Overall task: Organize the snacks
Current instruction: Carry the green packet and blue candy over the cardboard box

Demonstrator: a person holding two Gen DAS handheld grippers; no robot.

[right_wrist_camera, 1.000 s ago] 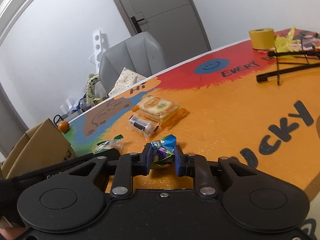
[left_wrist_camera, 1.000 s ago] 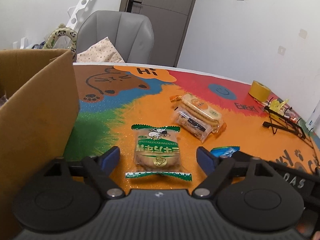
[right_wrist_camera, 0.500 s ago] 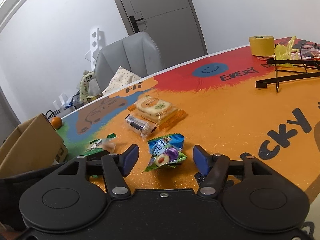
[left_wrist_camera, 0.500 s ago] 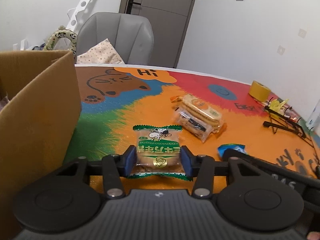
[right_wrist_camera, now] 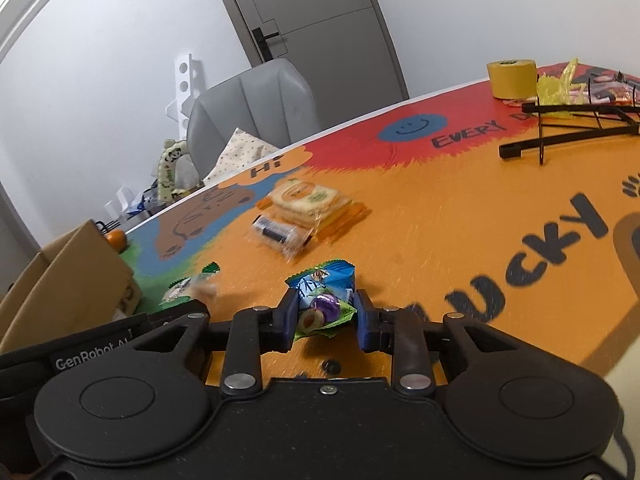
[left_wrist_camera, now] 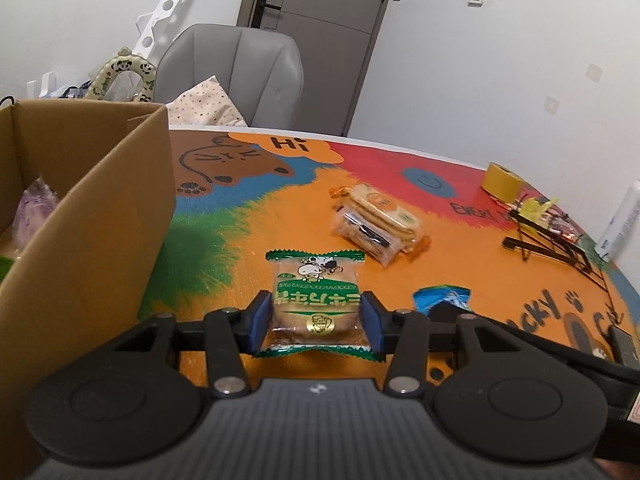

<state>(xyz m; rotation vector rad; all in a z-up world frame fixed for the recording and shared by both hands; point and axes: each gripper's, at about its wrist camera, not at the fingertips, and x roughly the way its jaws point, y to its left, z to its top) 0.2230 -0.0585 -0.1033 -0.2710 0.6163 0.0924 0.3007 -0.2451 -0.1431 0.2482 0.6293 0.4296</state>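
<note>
My left gripper (left_wrist_camera: 314,322) is shut on a green-edged cake packet (left_wrist_camera: 315,300) and holds it just above the orange table, right of the cardboard box (left_wrist_camera: 80,216). My right gripper (right_wrist_camera: 325,314) is shut on a small blue and green plum candy packet (right_wrist_camera: 322,304) low over the table. That blue packet also shows in the left wrist view (left_wrist_camera: 440,298). A cracker pack (left_wrist_camera: 384,212) and a dark-label snack bar (left_wrist_camera: 366,236) lie together further back; they also show in the right wrist view (right_wrist_camera: 308,202).
The box holds a pale purple packet (left_wrist_camera: 34,210). A yellow tape roll (right_wrist_camera: 511,78), a black wire rack (right_wrist_camera: 568,126) and yellow wrappers stand at the far right. A grey chair (left_wrist_camera: 236,76) is behind the table. An orange fruit (right_wrist_camera: 116,238) sits by the box.
My left gripper closed on the cake packet and lifted it slightly. My right gripper opened, then closed again on the plum candy packet, and moved nearer the table.
</note>
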